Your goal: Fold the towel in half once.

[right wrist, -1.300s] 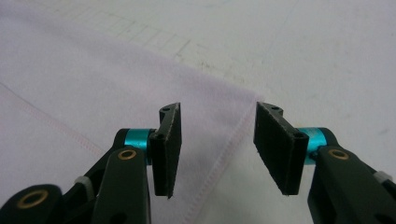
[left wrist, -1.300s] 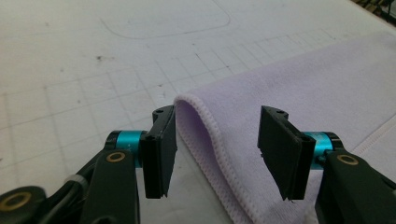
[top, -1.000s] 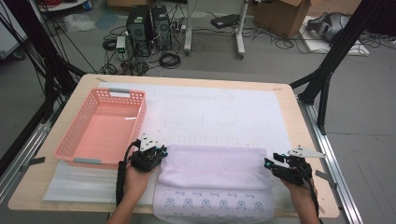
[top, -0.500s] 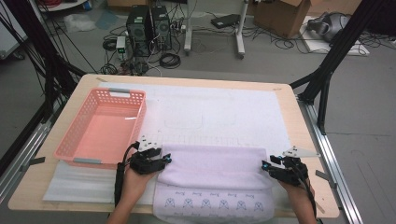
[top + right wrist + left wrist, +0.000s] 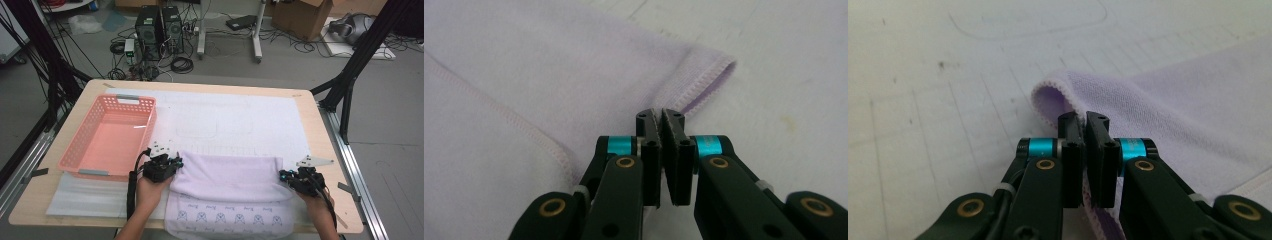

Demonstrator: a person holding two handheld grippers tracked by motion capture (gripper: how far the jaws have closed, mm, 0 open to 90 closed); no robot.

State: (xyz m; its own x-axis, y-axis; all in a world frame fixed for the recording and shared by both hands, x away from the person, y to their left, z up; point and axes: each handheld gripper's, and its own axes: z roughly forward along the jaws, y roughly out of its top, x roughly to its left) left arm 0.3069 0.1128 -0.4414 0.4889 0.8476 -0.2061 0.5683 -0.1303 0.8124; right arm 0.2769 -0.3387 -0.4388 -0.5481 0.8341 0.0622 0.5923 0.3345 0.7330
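A pink basket (image 5: 107,137) sat at the left of the surface (image 5: 320,135), clear of your lilac towel (image 5: 227,180) at lower centre. Your left hand-held gripper (image 5: 172,162) had just closed, pinching the towel's left fold edge; your right hand-held gripper (image 5: 287,176) likewise pinched its right edge.

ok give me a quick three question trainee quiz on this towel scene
1. True or false: the left gripper is shut on the lilac towel.
2. What does the right gripper pinch? A) basket rim B) towel edge C) cable
3. Fill in: the pink basket lies to the ____ of the towel in the high view.

Key: 1 true. 2 B; its jaws have just been closing with the towel's edge between them, like the left's. 3 left.
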